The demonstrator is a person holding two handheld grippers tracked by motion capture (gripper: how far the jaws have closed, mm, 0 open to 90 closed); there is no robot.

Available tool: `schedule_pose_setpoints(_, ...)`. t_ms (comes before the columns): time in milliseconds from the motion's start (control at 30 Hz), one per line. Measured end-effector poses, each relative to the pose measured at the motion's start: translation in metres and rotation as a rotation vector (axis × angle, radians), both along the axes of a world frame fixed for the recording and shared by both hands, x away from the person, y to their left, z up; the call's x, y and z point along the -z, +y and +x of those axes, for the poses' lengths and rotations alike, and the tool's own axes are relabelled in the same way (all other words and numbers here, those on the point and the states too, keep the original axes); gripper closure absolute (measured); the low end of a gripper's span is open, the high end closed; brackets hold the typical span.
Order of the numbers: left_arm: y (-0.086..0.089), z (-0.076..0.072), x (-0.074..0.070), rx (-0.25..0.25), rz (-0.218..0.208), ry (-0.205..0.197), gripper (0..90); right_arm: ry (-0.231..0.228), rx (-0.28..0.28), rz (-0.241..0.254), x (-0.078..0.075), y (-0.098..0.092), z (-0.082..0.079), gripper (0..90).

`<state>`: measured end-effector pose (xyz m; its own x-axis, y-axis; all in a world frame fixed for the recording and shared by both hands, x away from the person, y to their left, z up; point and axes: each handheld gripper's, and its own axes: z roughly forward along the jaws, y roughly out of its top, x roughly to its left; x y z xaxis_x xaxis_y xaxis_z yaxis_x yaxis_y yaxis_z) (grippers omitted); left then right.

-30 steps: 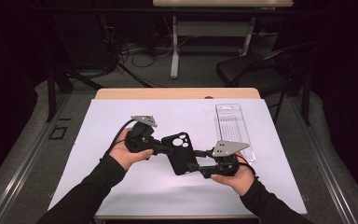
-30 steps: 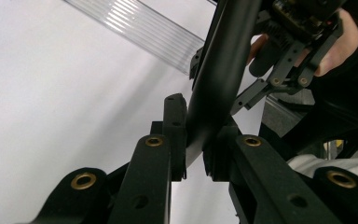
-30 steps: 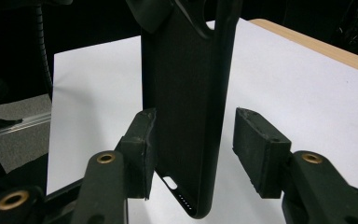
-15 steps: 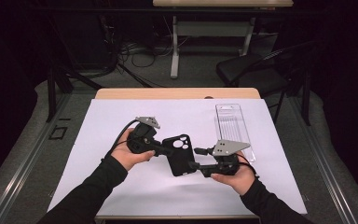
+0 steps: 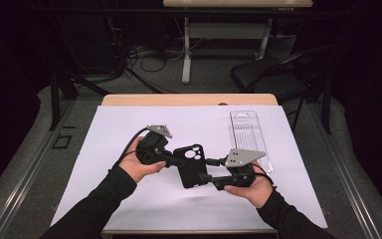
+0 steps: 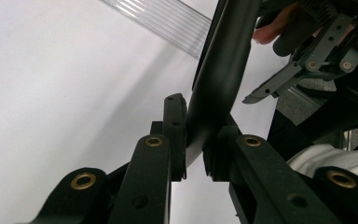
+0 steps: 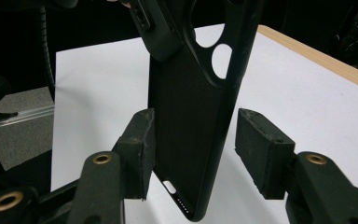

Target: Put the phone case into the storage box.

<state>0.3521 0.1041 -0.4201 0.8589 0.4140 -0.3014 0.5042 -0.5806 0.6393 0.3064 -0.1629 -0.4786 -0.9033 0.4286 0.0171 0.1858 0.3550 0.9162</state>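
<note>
A black phone case (image 5: 191, 167) with camera cut-outs hangs above the white sheet between both hands. My left gripper (image 5: 176, 160) is shut on its upper left edge; in the left gripper view the pads (image 6: 179, 140) pinch the thin wall of the case (image 6: 223, 70). My right gripper (image 5: 205, 178) comes in from the right at the case's lower end. In the right gripper view the case (image 7: 191, 93) stands between the two pads; the right pad (image 7: 261, 149) is clear of it, so my right gripper (image 7: 193, 149) is open.
A clear ribbed plastic tray (image 5: 248, 137) lies on the white sheet (image 5: 119, 129) at the right rear. The wooden table edge (image 5: 189, 99) runs along the back. A dark chair (image 5: 273, 79) and a desk's legs stand behind the table.
</note>
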Motion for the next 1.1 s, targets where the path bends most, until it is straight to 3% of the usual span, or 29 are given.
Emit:
schedule_pose_setpoints(200, -0.001, 0.000, -0.001, 0.000, 0.009, -0.002, 81.5, 0.021, 0.019, -0.008, -0.004, 0.000, 0.000, 41.6)
schedule_pose_setpoints(633, -0.004, -0.002, -0.003, 0.004, 0.036, -0.004, 81.5, 0.004, 0.077, -0.021, -0.011, 0.000, 0.001, 25.9)
schedule_pose_setpoints(1100, -0.006, -0.002, -0.002, 0.002, 0.059, -0.001, 81.5, 0.020, 0.097, -0.028, -0.015, 0.004, 0.003, 16.8)
